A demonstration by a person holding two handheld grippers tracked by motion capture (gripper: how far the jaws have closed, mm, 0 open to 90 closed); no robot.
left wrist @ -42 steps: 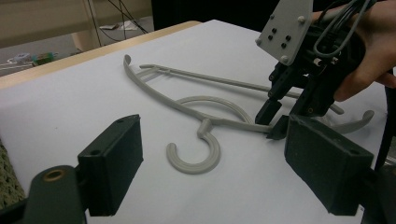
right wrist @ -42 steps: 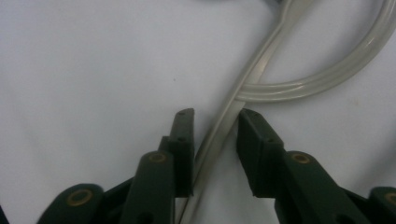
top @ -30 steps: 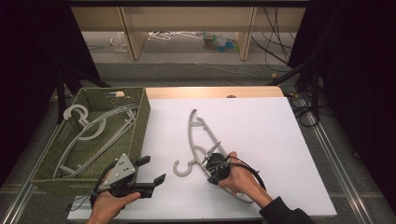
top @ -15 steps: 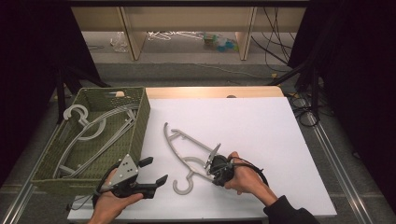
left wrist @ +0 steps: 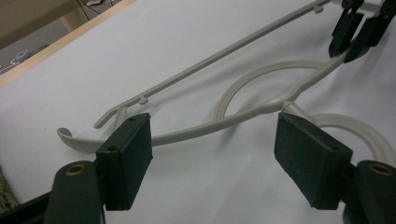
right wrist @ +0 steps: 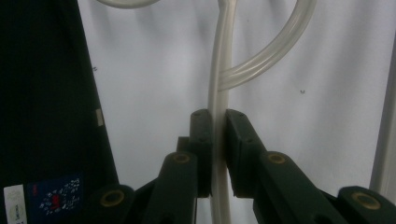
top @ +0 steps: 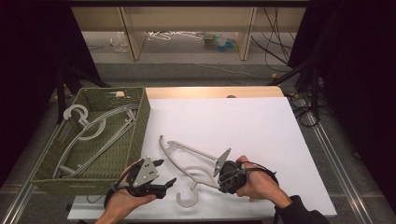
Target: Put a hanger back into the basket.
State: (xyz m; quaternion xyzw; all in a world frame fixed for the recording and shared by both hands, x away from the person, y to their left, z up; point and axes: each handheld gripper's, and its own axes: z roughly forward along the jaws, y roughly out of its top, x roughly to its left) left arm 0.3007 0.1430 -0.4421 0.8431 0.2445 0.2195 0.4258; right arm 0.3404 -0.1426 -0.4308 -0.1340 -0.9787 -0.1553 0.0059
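A pale grey plastic hanger (top: 187, 158) lies on the white table (top: 243, 121), its hook (top: 187, 198) toward the front edge. My right gripper (top: 218, 182) is shut on one arm of the hanger; in the right gripper view the arm (right wrist: 219, 65) runs straight up out of the shut right gripper (right wrist: 218, 126). My left gripper (top: 167, 171) stands open just left of the hook. In the left gripper view its pads (left wrist: 126, 158) frame the hanger (left wrist: 224, 121) a little ahead without touching it, and the right gripper (left wrist: 357, 30) shows pinching the hanger at the top right.
A green woven basket (top: 142, 116) with several grey hangers (top: 93, 130) sits at the table's left, close behind the left hand. The table's front edge is near both hands. The right and far parts of the white top are bare.
The right gripper has swung the held hanger anticlockwise and down, so it now lies flatter with the hook near the left gripper. The left gripper has shifted slightly right.
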